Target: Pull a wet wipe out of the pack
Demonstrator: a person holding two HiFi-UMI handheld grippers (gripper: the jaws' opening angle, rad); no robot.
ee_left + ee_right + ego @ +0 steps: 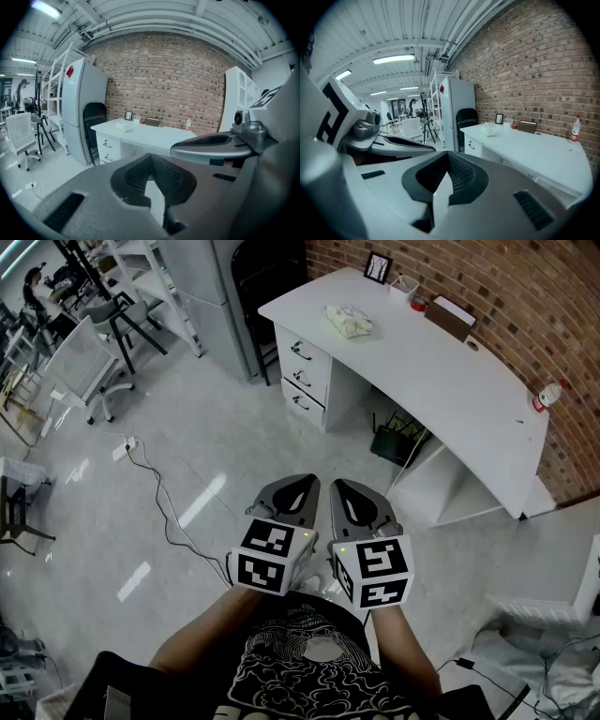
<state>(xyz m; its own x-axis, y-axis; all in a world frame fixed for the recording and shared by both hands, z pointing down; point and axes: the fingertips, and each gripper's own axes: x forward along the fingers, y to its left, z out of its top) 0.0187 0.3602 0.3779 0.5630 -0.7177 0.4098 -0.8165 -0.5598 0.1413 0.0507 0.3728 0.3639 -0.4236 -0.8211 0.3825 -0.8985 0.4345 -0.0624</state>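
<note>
Head view: a stretch of light floor (202,442) lies open between the person and the white desk (441,381). The desk's front edge runs diagonally from upper centre to the right, and its back stands against the brick wall (497,282). A cable (161,498) trails over the floor at left. The wet wipe pack (349,322) lies near the desk's left end, above the drawers and well apart from both grippers. It is a pale crumpled shape, too small for its opening to be made out. The hands are hidden under the marker cubes (272,557), so only the forearms (192,643) show, drawn in close to the torso. The left gripper (302,482) and right gripper (343,486) are held side by side, almost touching, over the floor and pointing toward the desk. In each gripper view the jaws meet at the tips and grip nothing.
</note>
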